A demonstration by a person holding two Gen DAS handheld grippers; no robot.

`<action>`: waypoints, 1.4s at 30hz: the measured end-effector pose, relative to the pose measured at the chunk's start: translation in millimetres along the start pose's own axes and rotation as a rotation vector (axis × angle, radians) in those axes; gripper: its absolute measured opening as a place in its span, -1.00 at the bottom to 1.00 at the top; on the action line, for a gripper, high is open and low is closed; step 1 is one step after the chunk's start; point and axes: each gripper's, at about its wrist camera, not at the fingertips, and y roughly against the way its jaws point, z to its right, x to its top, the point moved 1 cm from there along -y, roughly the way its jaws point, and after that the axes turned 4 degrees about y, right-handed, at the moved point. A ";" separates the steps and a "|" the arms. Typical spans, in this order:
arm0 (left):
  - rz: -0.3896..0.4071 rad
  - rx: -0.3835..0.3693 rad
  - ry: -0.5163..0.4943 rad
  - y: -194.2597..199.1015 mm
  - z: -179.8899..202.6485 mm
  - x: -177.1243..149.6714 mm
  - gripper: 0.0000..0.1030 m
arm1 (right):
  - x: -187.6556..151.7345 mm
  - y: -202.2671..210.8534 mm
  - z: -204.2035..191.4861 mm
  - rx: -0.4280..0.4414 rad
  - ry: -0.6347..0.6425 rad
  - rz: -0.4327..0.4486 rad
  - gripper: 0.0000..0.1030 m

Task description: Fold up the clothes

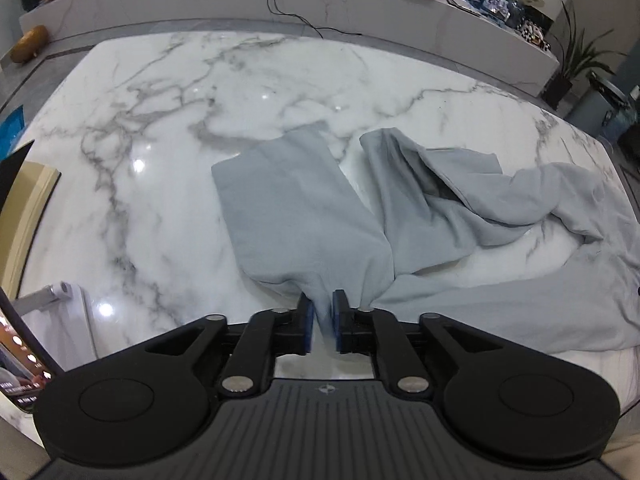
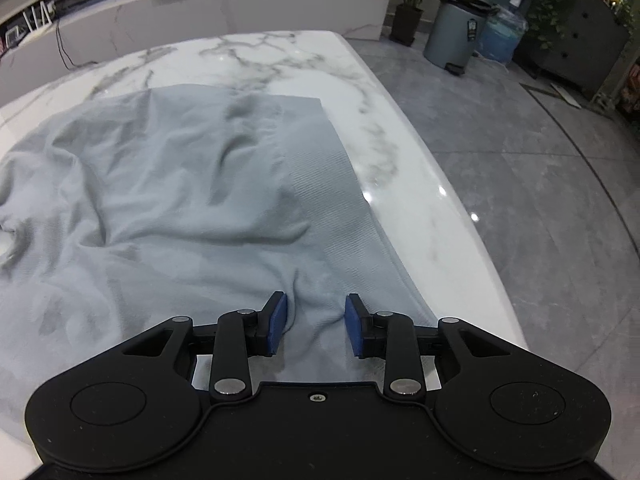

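Marble tabletop [image 1: 168,128] | grey garment [image 1: 460,216] spread toward 3 o'clock, rumpled, one sleeve folded inward | left tongs [image 1: 320,316] narrow, cloth bunched between pads | right tongs [image 2: 316,322] wider, straddling a hem-side ridge | folding barely begun; body unfolded.

Dim, glare spots, fisheye-bent edges

Garment [image 1: 420,216] lies on table [image 1: 160,128], bin [image 2: 456,28] beyond.
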 end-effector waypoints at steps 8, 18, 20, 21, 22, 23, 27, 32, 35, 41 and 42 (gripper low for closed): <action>0.134 -0.046 -0.166 -4.3 45.2 69.0 -0.13 | 26.7 25.3 -11.3 0.092 0.087 0.081 -0.35; 0.041 -0.117 -0.447 -114.7 113.2 98.4 0.04 | 99.1 -15.6 -4.4 0.198 0.051 0.083 -0.28; 0.040 -0.128 -0.453 -127.5 114.0 96.9 0.04 | 112.1 -25.4 3.1 0.203 0.013 0.081 -0.27; 0.046 -0.134 -0.455 -133.4 113.9 96.0 0.04 | 119.9 -31.1 7.4 0.211 -0.005 0.078 -0.27; 0.048 -0.136 -0.457 -134.6 113.9 96.3 0.04 | 127.8 -37.4 11.6 0.220 -0.022 0.073 -0.26; 0.053 -0.142 -0.465 -137.7 113.2 94.8 0.05 | 130.0 -40.4 13.7 0.222 -0.027 0.071 -0.25; 0.060 -0.149 -0.487 -144.2 111.9 93.8 0.06 | 151.5 -63.7 22.1 0.231 -0.052 0.053 -0.24; 0.047 -0.161 -0.504 -147.7 117.7 89.4 0.06 | 163.9 -85.9 6.4 0.257 -0.003 -0.005 -0.24; 0.058 -0.163 -0.508 -147.1 121.2 85.6 0.06 | 161.3 -89.6 0.2 0.263 0.013 -0.019 -0.24; 0.074 -0.144 -0.471 -146.1 123.5 86.0 -0.64 | 155.9 -90.6 -6.5 0.255 0.014 -0.029 -0.24; 0.070 -0.152 -0.463 -145.7 122.7 86.4 -0.73 | 154.3 -89.9 -9.3 0.246 0.026 -0.030 -0.26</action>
